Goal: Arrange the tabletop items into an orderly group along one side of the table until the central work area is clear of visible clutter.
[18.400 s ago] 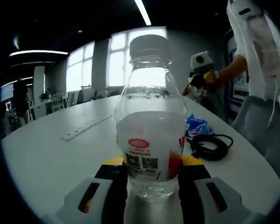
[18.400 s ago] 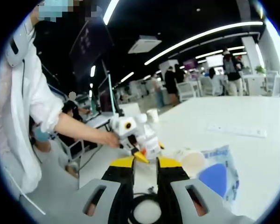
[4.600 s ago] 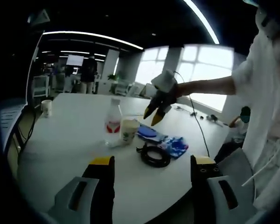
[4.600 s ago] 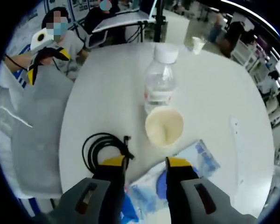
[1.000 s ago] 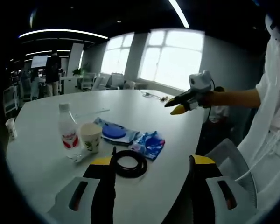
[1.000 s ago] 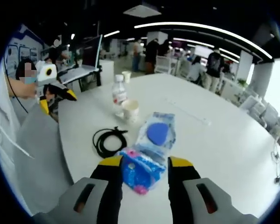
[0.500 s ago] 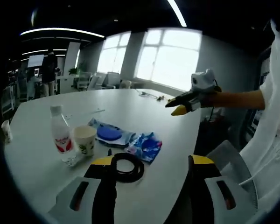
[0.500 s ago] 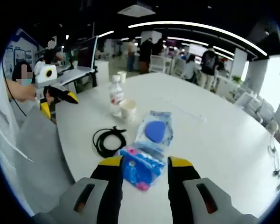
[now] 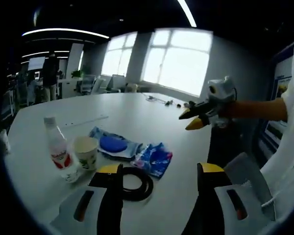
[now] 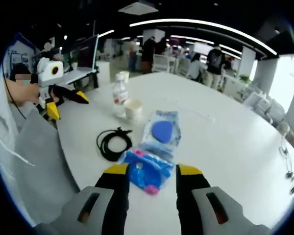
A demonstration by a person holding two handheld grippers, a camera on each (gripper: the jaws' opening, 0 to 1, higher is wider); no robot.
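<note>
The white worktop [image 10: 235, 142] is the largest thing here, long with a rounded end, and it carries a small cluster near that end. In the right gripper view the biggest item in the cluster is a clear bag with a blue disc inside [image 10: 160, 131]. Touching its near end lies a crumpled blue and pink packet [image 10: 148, 172]. Just left of these sits a coiled black cable [image 10: 111, 143]. Beyond the cable stand a paper cup [image 10: 133, 109] and a water bottle [image 10: 119, 101] with a red label, side by side. A second cup [image 10: 122, 76] stands well apart at the far edge. A thin white strip [image 10: 198, 114] lies farther along the worktop.

The left gripper view shows the same group from the other side: bottle [image 9: 56, 151], cup [image 9: 85, 152], clear bag [image 9: 111, 144], packet [image 9: 154, 158] and cable [image 9: 133, 182], which lies nearest the camera.

The left hand-held gripper [image 9: 157, 171] is released, its yellow-tipped jaws spread wide and holding nothing above the near edge of the worktop. It also appears at the left of the right gripper view [image 10: 63, 100], held in a hand. The right hand-held gripper [image 10: 148, 170] has its jaws parted with nothing between them, above the packet. It shows in the left gripper view [image 9: 196, 118] too, held out over the worktop edge.
</note>
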